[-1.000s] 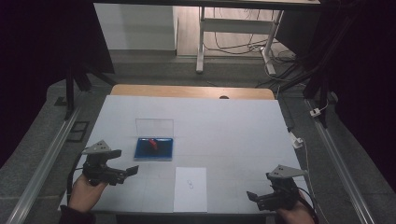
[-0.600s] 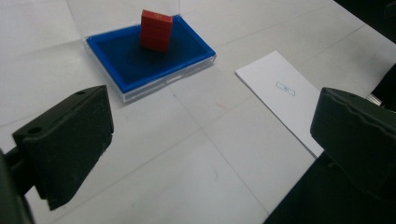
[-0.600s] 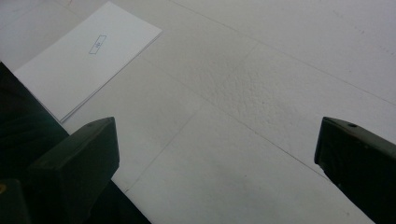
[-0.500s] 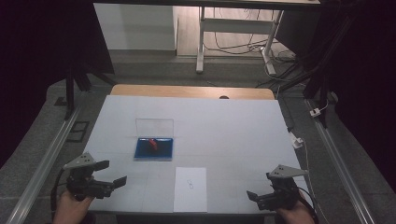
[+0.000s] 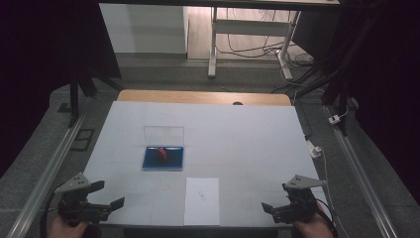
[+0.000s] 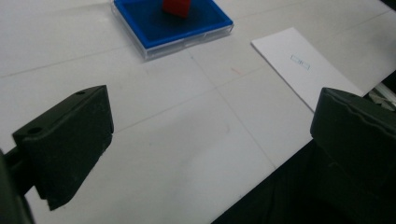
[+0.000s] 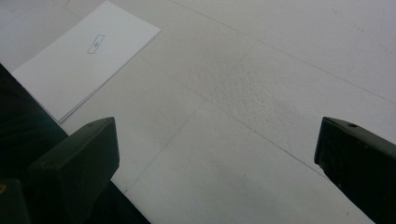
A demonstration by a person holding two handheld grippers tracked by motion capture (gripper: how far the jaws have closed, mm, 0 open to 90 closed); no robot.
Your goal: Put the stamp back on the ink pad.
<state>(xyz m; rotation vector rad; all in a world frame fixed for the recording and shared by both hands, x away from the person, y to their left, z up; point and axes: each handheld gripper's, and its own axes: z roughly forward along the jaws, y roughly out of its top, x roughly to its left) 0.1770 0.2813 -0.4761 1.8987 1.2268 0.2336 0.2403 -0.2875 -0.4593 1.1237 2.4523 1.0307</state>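
The white table (image 5: 237,134) spreads wide under the high view, with both hands parked at its near edge. On the near left corner, the left gripper (image 5: 106,196) sits low in the person's hand (image 5: 67,228), grey plate on top, pointing inward toward the table's middle; its jaws stand wide apart with nothing between them, and the left gripper view confirms it, bare table showing across the whole gap. Over at the near right corner, the right gripper (image 5: 271,209) mirrors that pose, held in the right hand (image 5: 309,229), nose aimed inward to the left, jaws likewise spread wide and empty over the tabletop. Between the two, at the near edge, lies a white sheet of paper (image 5: 202,201) with a small printed mark on it. Beyond it, left of centre, sits a blue tray (image 5: 174,159) with a clear lid (image 5: 164,135) standing upright at its far side. Inside the tray rests a small red block (image 5: 162,153), well apart from both grippers.
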